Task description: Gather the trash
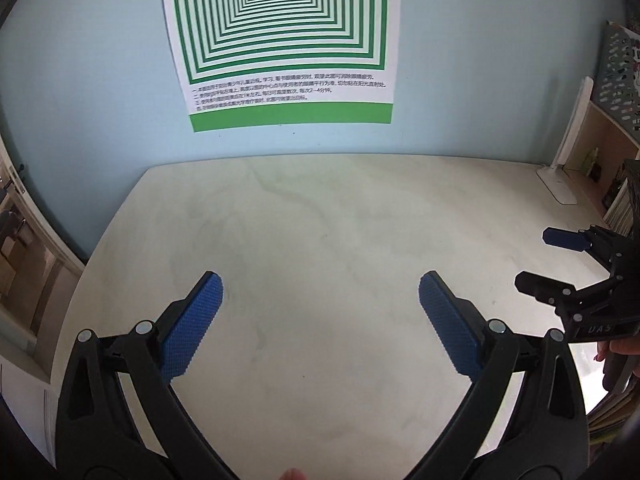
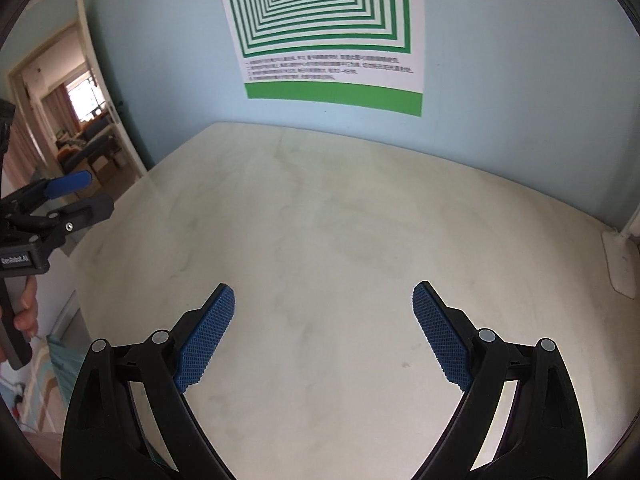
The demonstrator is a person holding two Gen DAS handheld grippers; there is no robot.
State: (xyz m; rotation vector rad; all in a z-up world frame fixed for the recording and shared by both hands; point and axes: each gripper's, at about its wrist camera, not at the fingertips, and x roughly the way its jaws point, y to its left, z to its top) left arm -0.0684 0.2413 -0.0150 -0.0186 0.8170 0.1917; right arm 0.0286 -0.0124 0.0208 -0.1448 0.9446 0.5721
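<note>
The left gripper hangs above the pale, faintly streaked surface with its blue-padded fingers spread wide and nothing between them; the right gripper hangs over the same surface, fingers likewise released and gripping nothing. Each shows at the edge of the other's view — the right gripper at the right side of the left wrist view, the left one at the left side of the right wrist view, a hand wrapped round its handle. No trash shows in either view, so where it lies cannot be told. A green-and-white striped poster hangs on the light blue wall behind the surface; a white lamp base stands at the far right corner, beside a shelf; an open doorway shows to the left.
</note>
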